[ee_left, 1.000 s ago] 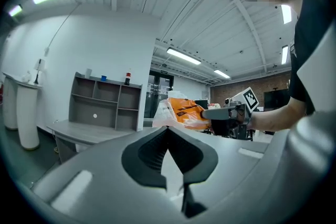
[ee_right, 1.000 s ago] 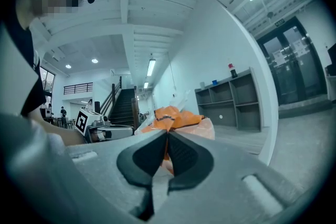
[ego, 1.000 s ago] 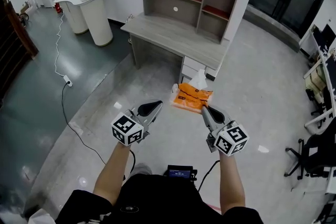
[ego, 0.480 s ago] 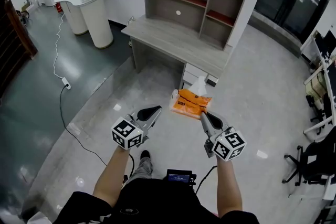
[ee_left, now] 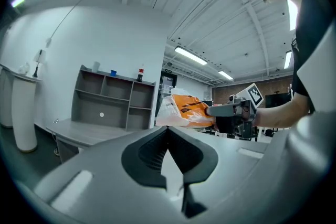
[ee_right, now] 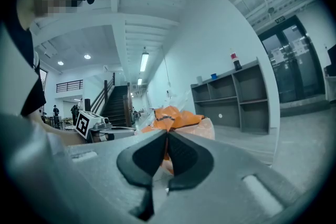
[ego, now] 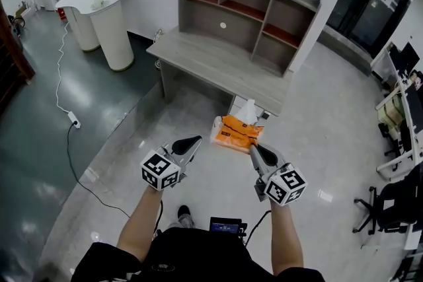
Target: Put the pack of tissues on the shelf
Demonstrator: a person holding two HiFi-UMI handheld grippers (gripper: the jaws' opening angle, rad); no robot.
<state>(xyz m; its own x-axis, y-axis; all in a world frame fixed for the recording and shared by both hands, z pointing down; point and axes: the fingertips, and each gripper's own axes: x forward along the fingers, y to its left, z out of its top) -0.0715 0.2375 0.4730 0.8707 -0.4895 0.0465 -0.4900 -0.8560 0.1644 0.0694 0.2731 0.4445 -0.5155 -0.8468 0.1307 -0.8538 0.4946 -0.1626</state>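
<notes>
Right gripper was closed on the near right edge of the orange pack of tissues and held it in the air, on the near side of the bench that carried the shelf. The long axis of the pack ran left to right, and its white tissue pointed to the far side. Left gripper was closed with nothing in it, just left of the pack.

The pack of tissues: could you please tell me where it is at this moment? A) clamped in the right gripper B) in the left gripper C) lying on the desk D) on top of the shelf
A: the right gripper is shut on the orange pack of tissues, held in the air short of the desk.
</notes>
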